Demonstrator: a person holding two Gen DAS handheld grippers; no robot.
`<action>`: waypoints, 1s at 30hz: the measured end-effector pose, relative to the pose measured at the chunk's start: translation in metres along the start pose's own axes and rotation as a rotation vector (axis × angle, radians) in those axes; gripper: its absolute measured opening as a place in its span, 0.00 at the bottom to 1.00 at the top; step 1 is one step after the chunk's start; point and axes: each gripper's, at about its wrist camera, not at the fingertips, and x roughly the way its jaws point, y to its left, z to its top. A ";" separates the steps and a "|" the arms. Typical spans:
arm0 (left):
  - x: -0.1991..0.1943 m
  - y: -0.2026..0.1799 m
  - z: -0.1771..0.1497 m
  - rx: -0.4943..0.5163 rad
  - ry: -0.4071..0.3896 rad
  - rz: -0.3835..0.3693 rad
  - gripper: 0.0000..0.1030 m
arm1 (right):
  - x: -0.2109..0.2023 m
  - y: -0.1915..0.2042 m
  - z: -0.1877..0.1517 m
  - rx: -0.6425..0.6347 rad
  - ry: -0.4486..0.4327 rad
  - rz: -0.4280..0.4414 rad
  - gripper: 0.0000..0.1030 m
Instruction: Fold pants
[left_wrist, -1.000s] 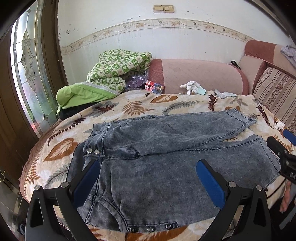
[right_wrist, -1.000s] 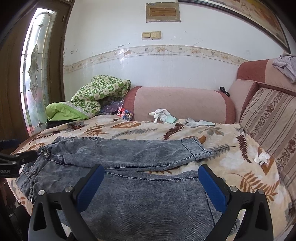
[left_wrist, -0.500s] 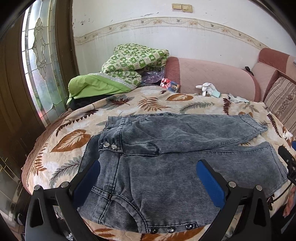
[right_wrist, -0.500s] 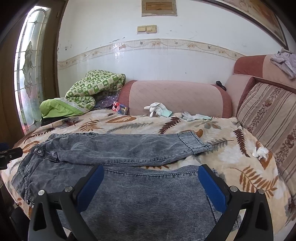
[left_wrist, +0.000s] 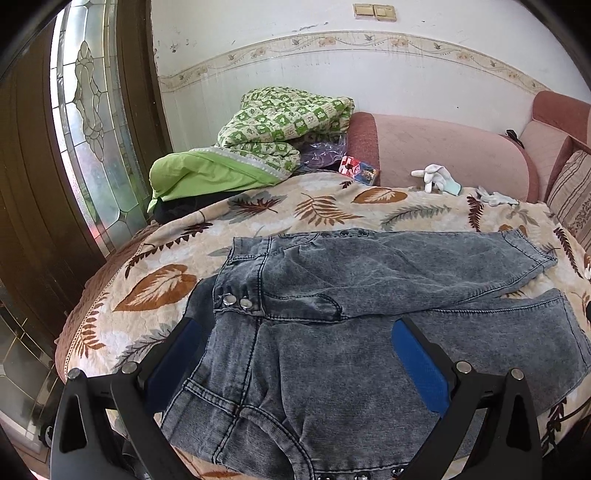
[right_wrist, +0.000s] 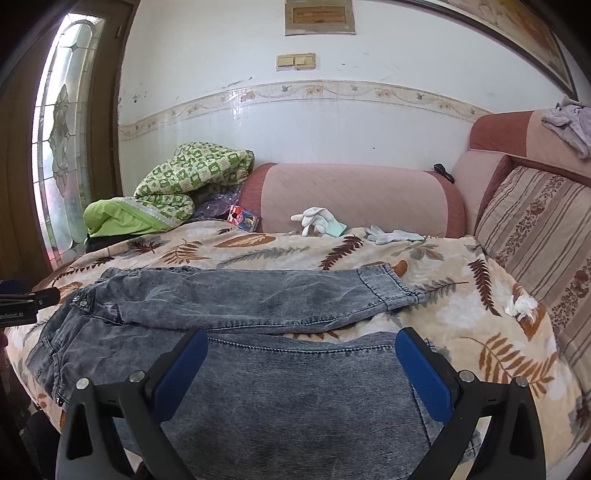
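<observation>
Grey washed denim pants (left_wrist: 354, 332) lie flat on a leaf-print bedspread (left_wrist: 155, 288), waist to the left, legs to the right, the far leg angled away from the near one. My left gripper (left_wrist: 295, 347) is open and empty, held above the waist and seat. My right gripper (right_wrist: 299, 362) is open and empty above the near leg of the pants (right_wrist: 280, 391). The tip of the left gripper (right_wrist: 26, 299) shows at the left edge of the right wrist view.
A green patterned quilt (left_wrist: 280, 122) and a green pillow (left_wrist: 207, 173) are piled at the back left. White gloves (right_wrist: 317, 221) lie by the pink bolster (right_wrist: 354, 195). A striped cushion (right_wrist: 543, 236) is on the right. A glass door (left_wrist: 85, 122) stands at the left.
The left gripper has pulled back and swung left, so the waist now sits more central in its view. The right gripper has drifted slightly. The pants have not moved.
</observation>
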 end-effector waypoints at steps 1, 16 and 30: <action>0.000 0.000 0.001 0.002 -0.002 0.002 1.00 | 0.000 -0.001 0.000 0.002 0.001 0.000 1.00; 0.007 -0.002 0.009 0.020 -0.008 0.011 1.00 | 0.005 0.000 0.000 0.001 0.018 -0.004 1.00; 0.021 -0.003 0.010 0.034 0.016 0.010 1.00 | 0.013 0.003 -0.002 -0.017 0.042 -0.004 1.00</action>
